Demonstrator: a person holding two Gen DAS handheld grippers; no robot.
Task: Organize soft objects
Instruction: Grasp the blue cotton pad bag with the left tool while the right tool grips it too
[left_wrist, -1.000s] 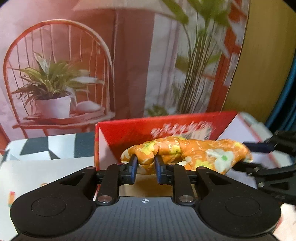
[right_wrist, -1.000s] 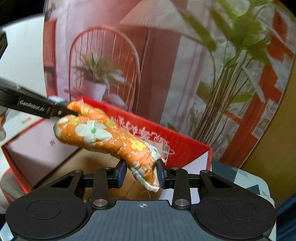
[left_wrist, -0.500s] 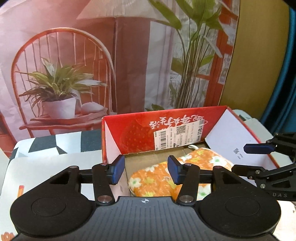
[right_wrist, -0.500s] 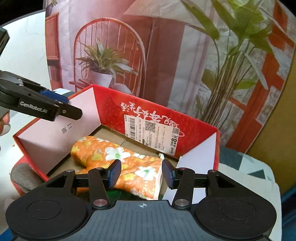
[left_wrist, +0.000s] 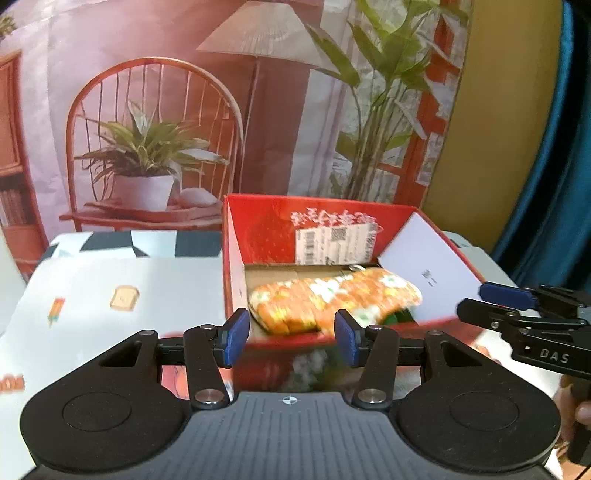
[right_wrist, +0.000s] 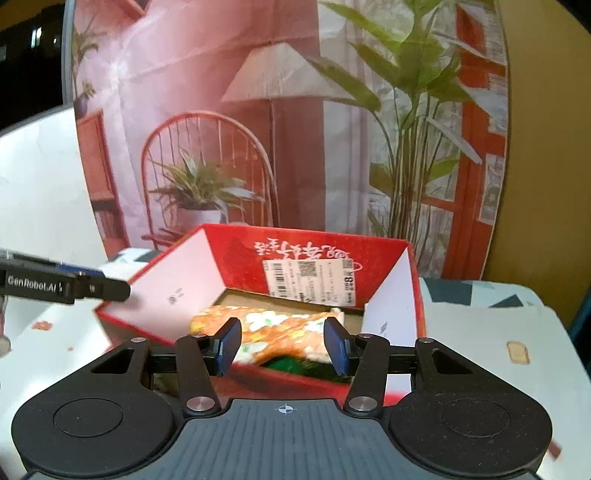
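Observation:
An orange floral cloth (left_wrist: 332, 301) lies folded inside the open red cardboard box (left_wrist: 325, 221). In the right wrist view the same cloth (right_wrist: 284, 326) rests over something green (right_wrist: 295, 367) in the box (right_wrist: 314, 251). My left gripper (left_wrist: 290, 341) is open and empty, held back from the box's near wall. My right gripper (right_wrist: 282, 345) is open and empty, also just in front of the box. The right gripper shows at the right edge of the left wrist view (left_wrist: 517, 314); the left gripper shows at the left of the right wrist view (right_wrist: 66, 286).
The box stands on a table with a white printed cloth (left_wrist: 110, 295). A printed backdrop (left_wrist: 184, 110) with a chair, plant and lamp hangs behind the table. A blue curtain (left_wrist: 554, 147) is at the far right.
Both grippers held the cloth above the box, then opened and dropped it in. Since then both have pulled back from the box and stay open.

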